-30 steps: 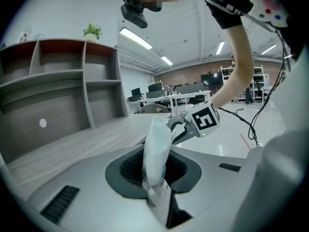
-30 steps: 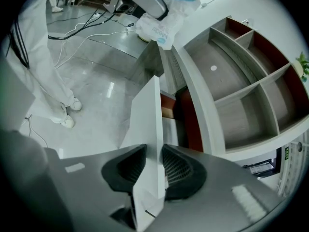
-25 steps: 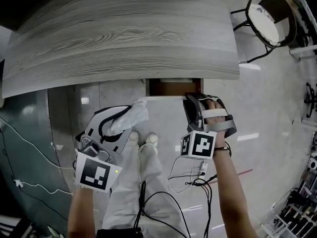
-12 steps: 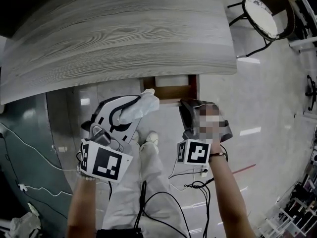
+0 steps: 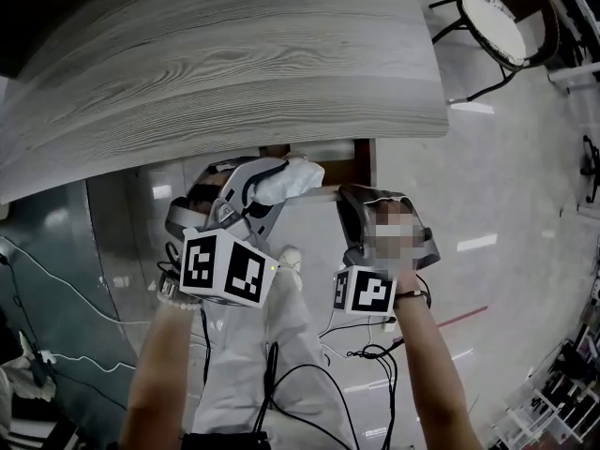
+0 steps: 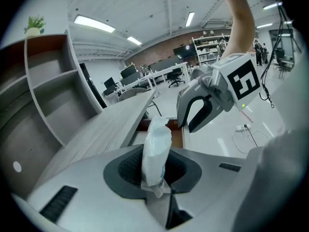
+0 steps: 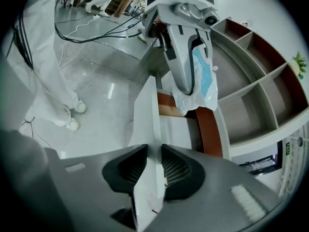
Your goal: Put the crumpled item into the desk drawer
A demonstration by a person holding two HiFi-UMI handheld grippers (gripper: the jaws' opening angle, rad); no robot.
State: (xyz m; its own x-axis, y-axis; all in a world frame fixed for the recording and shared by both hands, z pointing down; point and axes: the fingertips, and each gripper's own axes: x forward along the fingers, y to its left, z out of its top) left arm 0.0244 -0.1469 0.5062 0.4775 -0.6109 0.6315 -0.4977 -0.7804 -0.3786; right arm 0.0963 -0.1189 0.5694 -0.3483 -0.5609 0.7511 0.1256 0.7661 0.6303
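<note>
The crumpled white and pale-blue item (image 5: 298, 176) (image 6: 157, 149) (image 7: 203, 83) is pinched in my left gripper (image 5: 281, 182) (image 6: 154, 167), which is shut on it. It hangs at the front edge of the open desk drawer (image 5: 330, 171) (image 7: 179, 111), partly over the brown inside. My right gripper (image 5: 360, 201) (image 7: 149, 166) is shut on the drawer's white front panel (image 7: 146, 115). In the left gripper view the right gripper (image 6: 203, 105) shows just beyond the item. In the right gripper view the left gripper (image 7: 189, 86) hangs above the drawer.
The grey wood desk top (image 5: 225, 64) overhangs the drawer. A black chair (image 5: 502, 17) stands at the far right. Cables (image 5: 366, 350) and the person's white-clad legs and shoes (image 5: 281, 293) lie below the grippers. A brown shelf unit (image 6: 48, 86) rises beside the desk.
My left gripper has carried the crumpled item forward and to the right, up to the drawer's edge, and has rolled. The right gripper has stayed on the drawer front.
</note>
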